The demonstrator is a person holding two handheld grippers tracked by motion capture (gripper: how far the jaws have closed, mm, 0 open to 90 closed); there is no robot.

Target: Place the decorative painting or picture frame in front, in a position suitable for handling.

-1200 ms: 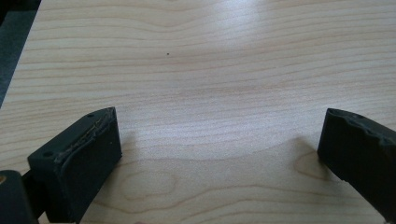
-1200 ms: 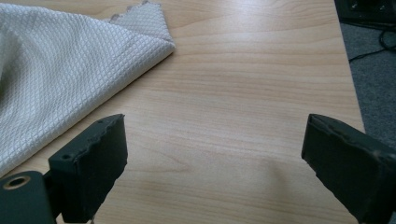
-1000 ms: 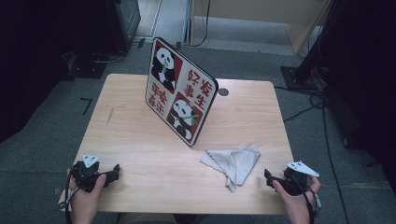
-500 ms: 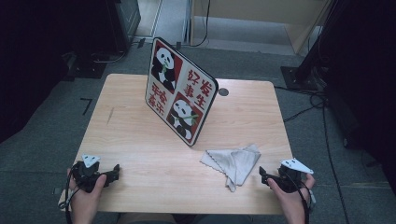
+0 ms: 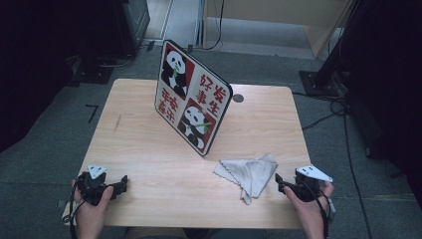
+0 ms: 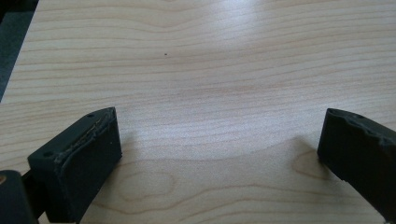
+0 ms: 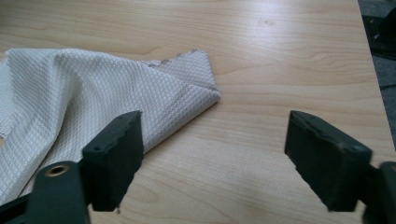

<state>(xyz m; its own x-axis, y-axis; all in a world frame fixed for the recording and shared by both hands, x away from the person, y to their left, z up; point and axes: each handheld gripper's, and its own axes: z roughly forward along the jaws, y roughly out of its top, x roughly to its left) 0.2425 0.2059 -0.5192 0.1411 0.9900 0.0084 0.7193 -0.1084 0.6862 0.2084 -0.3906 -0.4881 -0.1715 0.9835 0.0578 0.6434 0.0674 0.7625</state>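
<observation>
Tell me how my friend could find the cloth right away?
Look at the wooden table, then at its near right part by the right gripper. The cloth lies crumpled there: soft, pale grey and waffle-textured, unlike the stiff, colourful panda board standing behind it.

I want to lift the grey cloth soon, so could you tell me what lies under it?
The grey cloth lies crumpled on the bare wooden table; whatever its folds cover stays hidden.

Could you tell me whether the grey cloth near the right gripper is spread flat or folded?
Folded and rumpled: the grey waffle-textured cloth has one corner doubled over itself, and layers overlap unevenly on the wooden table.
</observation>
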